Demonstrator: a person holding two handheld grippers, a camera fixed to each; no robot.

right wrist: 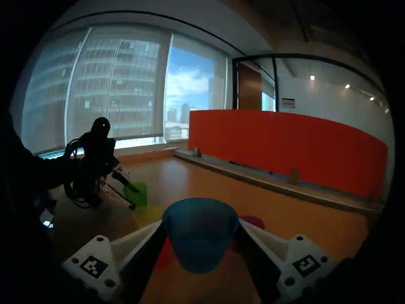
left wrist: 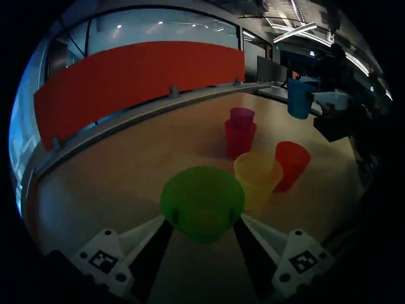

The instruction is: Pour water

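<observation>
Gripped green cup between closed fingers of left gripper, near, over table. Gripped blue cup likewise in right gripper, raised at far right. Saw yellow cup touching red cup just beyond; magenta cups stacked farther back.

Table bears yellow cup, red cup, magenta cups, perhaps stacked.

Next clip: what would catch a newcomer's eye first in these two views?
First, the translucent green plastic cup clamped in the left gripper, and the translucent blue plastic cup clamped in the right gripper. Beyond the green one, a yellow plastic cup, a red plastic cup and stacked magenta plastic cups cluster on the wooden table, before a long orange-red partition.
</observation>
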